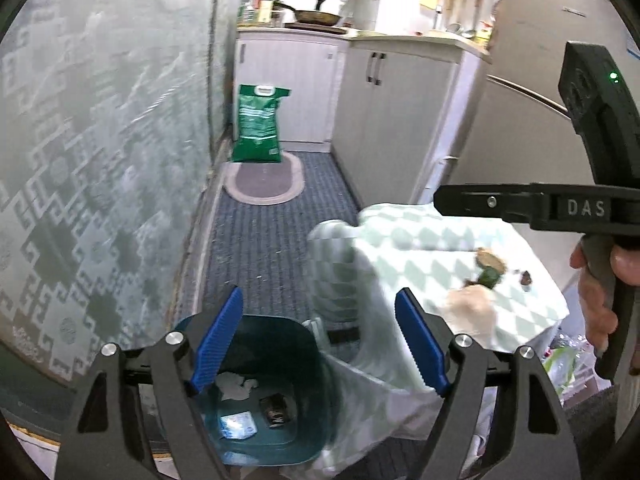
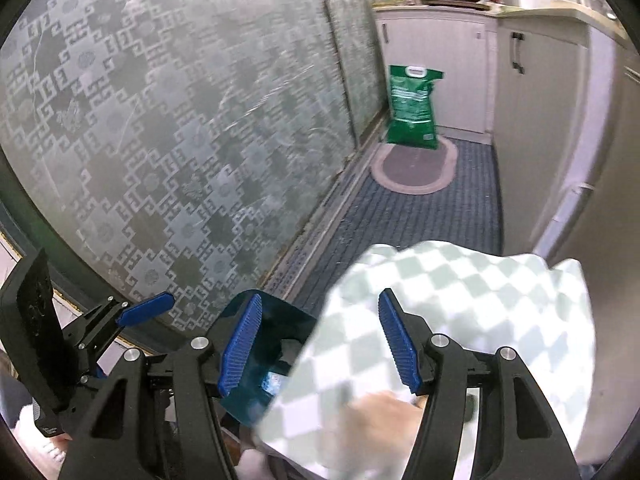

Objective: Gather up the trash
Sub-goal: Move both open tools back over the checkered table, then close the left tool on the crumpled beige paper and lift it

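1. Trash: crumpled white paper [image 1: 236, 386], a blue packet [image 1: 239, 426] and a dark wrapper [image 1: 273, 411] lie in the teal bin [image 1: 304, 344] on the floor, seen below my left gripper [image 1: 320, 340], whose jaws stand wide and empty. Scraps [image 1: 490, 268] sit on the checked tablecloth [image 1: 420, 248] beside it.
2. My right gripper [image 2: 320, 344] gapes, holding nothing, above the bin [image 2: 276, 320] and tablecloth [image 2: 460, 280].

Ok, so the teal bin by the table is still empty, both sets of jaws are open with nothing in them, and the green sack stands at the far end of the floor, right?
Not quite: the teal bin already holds trash, namely crumpled white paper, a small packet and a dark item, as the left wrist view shows. The rest stands: the left gripper and right gripper are open and empty, and the green sack stands at the far end.
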A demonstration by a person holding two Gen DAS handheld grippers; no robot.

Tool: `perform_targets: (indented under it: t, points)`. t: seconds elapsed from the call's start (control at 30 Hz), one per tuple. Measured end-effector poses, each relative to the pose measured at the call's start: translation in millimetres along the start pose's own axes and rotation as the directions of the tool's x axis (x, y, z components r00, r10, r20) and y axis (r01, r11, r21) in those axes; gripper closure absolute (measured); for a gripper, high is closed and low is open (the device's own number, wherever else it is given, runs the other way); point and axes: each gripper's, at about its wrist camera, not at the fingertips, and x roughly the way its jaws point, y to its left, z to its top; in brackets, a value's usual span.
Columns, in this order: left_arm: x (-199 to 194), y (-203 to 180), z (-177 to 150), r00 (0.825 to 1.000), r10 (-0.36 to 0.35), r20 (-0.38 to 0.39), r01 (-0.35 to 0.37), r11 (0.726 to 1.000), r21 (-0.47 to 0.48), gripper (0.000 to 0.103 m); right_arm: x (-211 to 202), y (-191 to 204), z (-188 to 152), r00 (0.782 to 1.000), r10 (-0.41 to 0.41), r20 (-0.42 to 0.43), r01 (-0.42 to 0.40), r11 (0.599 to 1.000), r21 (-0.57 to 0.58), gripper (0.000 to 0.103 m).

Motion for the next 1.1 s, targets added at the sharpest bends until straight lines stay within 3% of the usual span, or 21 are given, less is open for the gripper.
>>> perform_targets:
  t: [0.27,0.5,0.6,0.97,1.03,1.1]
  points:
    - [13.5,-47.0,-0.3,0.995,-0.098,-0.03,0.1,0.993,0.064,0.028,-30.8,-45.3,-15.7,0.999,-0.043,0.016,0.042,0.997,0.059,0.041]
    - [29.3,-84.9,-7.6,0.979,-0.184,-0.091,0.193,0.975,0.111,0.03,-53.8,-71.3,-29.7,0.998,-0.066,0.02,0.064,0.994,0.086,0.041]
    - [39.7,-100.7,-12.8,0.969,-0.208,-0.134,0.225,0.966,0.128,0.037,-60.9,-81.4,-35.5,0.997,-0.074,0.017,0.072,0.993,0.095,0.041]
    - [74.2,-121.0,-23.1,0.964,-0.145,-0.224,0.185,0.968,0.171,0.054,-79.2,-117.6,-58.0,0.994,-0.108,0.003,0.107,0.985,0.132,0.041]
    - [78.4,-120.8,-24.3,0.964,-0.127,-0.232,0.171,0.969,0.177,0.065,-80.3,-121.9,-61.4,0.993,-0.115,-0.002,0.114,0.984,0.134,0.041]
    - [80.4,-120.5,-24.7,0.964,-0.12,-0.236,0.164,0.97,0.18,0.069,-80.7,-125.7,-65.5,0.992,-0.123,-0.01,0.123,0.983,0.136,0.041]
